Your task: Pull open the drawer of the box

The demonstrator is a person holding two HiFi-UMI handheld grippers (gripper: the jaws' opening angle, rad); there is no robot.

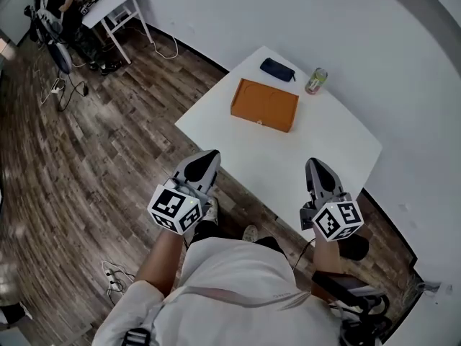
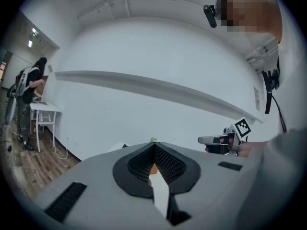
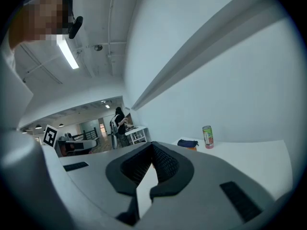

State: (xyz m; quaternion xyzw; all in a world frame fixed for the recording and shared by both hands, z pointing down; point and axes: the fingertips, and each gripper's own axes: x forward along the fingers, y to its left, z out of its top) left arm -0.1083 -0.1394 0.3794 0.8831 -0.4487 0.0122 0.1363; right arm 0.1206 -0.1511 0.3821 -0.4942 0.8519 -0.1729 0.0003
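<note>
Lying on the tabletop: an orange box (image 1: 264, 104) is set flat toward the far middle of the white tabletop (image 1: 288, 161), well apart from both grippers.
Drawer: the drawer is seen shut, flush with the near side of the box, where a small pull can just be made out.
Behind the box: a dark pouch (image 1: 277, 69) is laid near the far edge, and a can (image 1: 316, 81) is stood upright to its right. Neither is touched by the box.
Left side: the left gripper (image 1: 209, 156) is held above the floor, just short of the tabletop's near edge. It is pointed toward the box, close to level.
Left fingers (image 2: 139, 166): they are closed tip to tip with nothing gripped. A sliver of orange is glimpsed through the gap below the tips.
Right side: the right gripper (image 1: 315, 164) is held beside the left one, with its tip shown just over the tabletop's near edge.
Right fingers (image 3: 165, 163): they are brought together at the tips and nothing is held. The can (image 3: 207, 137) and the pouch (image 3: 188, 143) are seen beyond them.
Floor: a wooden floor (image 1: 108, 143) is spread to the left of the tabletop.
Background: a person (image 1: 61, 6) is seen at a small white desk (image 1: 115, 2) in the far corner.
</note>
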